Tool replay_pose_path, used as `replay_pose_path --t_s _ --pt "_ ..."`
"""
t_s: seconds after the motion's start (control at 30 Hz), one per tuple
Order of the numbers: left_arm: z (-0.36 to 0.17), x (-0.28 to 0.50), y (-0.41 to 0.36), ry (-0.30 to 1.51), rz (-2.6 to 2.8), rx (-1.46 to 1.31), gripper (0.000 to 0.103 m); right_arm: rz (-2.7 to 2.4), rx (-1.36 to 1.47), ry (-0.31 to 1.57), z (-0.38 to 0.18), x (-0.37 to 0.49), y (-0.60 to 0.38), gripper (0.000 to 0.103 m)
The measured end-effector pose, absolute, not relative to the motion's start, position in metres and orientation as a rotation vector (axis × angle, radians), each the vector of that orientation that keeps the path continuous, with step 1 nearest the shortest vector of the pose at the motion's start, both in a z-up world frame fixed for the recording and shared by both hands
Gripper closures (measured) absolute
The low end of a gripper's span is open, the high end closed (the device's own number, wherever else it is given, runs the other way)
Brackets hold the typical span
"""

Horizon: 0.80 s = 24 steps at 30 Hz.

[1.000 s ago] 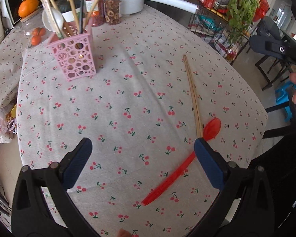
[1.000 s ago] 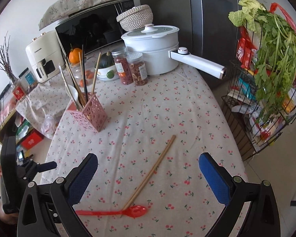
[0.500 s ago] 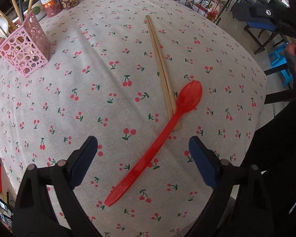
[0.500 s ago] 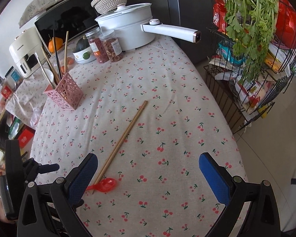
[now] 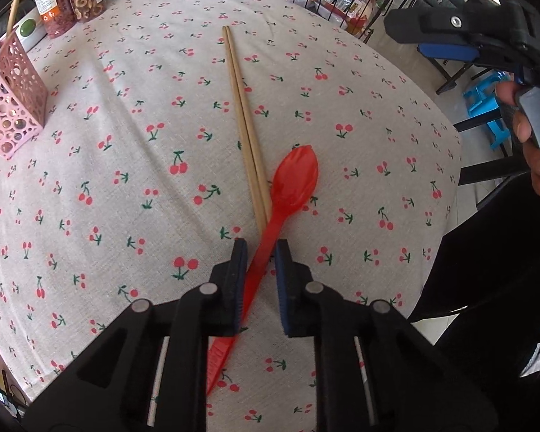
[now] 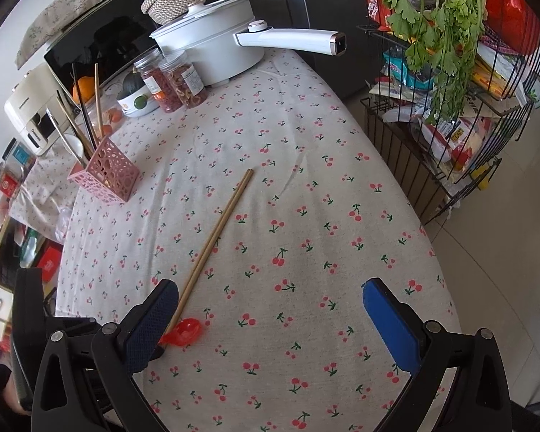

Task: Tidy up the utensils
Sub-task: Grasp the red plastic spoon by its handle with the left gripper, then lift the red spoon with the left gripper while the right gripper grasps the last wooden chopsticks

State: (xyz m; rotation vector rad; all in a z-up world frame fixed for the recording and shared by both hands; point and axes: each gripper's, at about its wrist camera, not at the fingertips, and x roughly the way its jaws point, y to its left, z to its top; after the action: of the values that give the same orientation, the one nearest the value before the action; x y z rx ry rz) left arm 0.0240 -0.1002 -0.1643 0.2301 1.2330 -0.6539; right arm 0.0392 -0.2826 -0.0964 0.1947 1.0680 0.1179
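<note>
Pink perforated utensil holder point(image 6: 106, 176) stands near the table's point(image 5: 100, 194) left edge, holding chopsticks and a spoon. Left gripper point(image 5: 259, 252), at the near edge, has its jaws drawn close on either side of the red spork's point(image 5: 288, 187) handle; actual contact cannot be judged. A chopstick pair point(image 5: 243, 115) lies mid-table, its near end touching the spork. Right gripper point(image 6: 270, 309) hovers spread wide above the cloth.
</note>
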Motion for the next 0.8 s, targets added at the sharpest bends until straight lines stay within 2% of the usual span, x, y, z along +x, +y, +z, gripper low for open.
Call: replay_pose_path --t_s 0.23,0.8 --pt "-0.159 0.026 -0.098 1.225 -0.66 0.173 0.094 0.121 0.182 1.085 -0.1 0.042 -0.277 0.0" --pt "-0.106 0.038 -0.027 1.068 -0.562 -0.065 0.094 0.114 0.221 1.221 -0.126 0.095 -0.25 0.0"
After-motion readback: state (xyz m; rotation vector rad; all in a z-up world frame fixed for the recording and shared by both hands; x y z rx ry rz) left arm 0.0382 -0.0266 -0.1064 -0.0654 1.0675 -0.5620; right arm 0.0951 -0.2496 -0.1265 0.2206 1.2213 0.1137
